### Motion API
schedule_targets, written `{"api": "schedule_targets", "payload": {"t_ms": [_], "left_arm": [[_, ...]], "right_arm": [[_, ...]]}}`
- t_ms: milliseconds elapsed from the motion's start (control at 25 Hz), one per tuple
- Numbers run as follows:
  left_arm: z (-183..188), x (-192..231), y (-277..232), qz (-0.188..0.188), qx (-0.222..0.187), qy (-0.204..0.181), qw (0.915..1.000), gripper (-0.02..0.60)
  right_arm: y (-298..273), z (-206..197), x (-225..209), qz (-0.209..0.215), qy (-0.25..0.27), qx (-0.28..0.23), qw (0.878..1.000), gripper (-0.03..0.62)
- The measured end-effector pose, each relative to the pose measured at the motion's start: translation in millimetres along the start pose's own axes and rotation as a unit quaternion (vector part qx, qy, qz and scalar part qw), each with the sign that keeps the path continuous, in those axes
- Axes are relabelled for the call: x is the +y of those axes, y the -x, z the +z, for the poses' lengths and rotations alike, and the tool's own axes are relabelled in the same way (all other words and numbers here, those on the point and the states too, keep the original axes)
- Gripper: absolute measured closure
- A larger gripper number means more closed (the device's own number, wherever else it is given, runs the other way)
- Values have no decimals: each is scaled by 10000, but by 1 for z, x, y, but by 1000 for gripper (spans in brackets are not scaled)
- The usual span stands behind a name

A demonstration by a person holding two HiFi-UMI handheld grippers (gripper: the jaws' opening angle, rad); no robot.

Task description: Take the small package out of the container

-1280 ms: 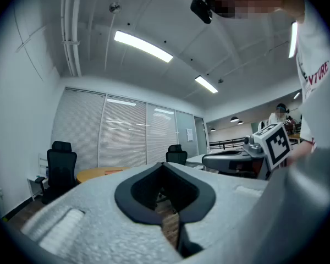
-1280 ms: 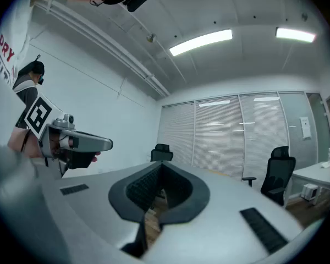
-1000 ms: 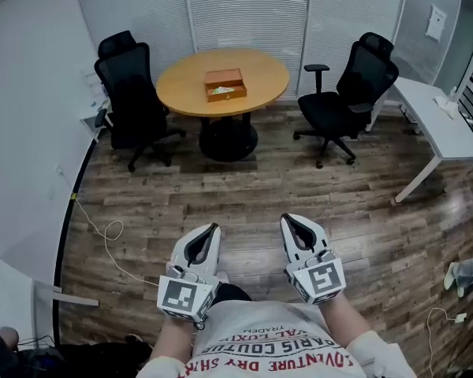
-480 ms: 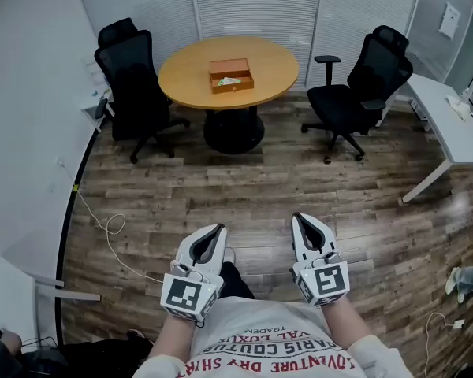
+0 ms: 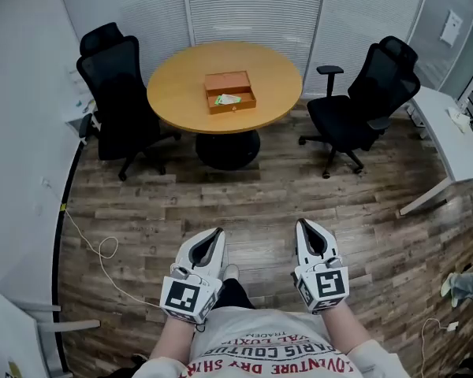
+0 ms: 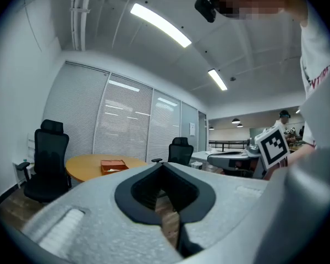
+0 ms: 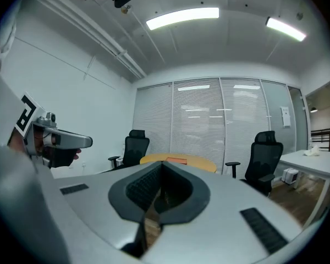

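Note:
An open orange-brown box (image 5: 229,91) sits on a round wooden table (image 5: 181,93) across the room. A small pale green package (image 5: 228,99) lies inside the box. My left gripper (image 5: 217,232) and right gripper (image 5: 307,224) are side by side close to the person's body, far short of the table. Both are shut with nothing between the jaws. The box (image 6: 113,164) shows far off past the left gripper (image 6: 163,164) in the left gripper view. In the right gripper view only an orange sliver of the box (image 7: 176,159) shows above the right gripper (image 7: 162,163).
A black office chair (image 5: 118,93) stands left of the table and another chair (image 5: 363,93) stands to its right. A white desk (image 5: 457,136) lines the right wall. A loose cable (image 5: 102,250) trails over the wooden floor at the left.
The table and box sit lower and a little larger in the head view, so the person has come somewhat closer. Both grippers stay shut in front of the body.

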State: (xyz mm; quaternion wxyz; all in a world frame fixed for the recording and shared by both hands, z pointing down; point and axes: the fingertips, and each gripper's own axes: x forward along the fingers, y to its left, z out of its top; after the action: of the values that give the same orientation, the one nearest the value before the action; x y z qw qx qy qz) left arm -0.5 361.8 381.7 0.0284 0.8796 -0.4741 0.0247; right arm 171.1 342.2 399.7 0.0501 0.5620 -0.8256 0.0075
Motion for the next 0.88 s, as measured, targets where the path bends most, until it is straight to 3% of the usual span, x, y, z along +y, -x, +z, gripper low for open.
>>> {"api": "schedule_targets", "payload": {"t_ms": [200,400,640,880], "left_arm": [[14,102,-54,14,-50,39,10000,571],[26,184,-98,165,-58,-138,9998,571],[12,229,-138,193,83,211,9996,572],[-1,267,-182,579,270,253,9976,571]], "right_arm": [[-104,15,5,-249,30,96,9996,586],[-188,23,23,-59,55,261,9996,586],[-257,12,24,215,104,500,9985,586],[-330,7,4,613,-51,451,9971,586]]}}
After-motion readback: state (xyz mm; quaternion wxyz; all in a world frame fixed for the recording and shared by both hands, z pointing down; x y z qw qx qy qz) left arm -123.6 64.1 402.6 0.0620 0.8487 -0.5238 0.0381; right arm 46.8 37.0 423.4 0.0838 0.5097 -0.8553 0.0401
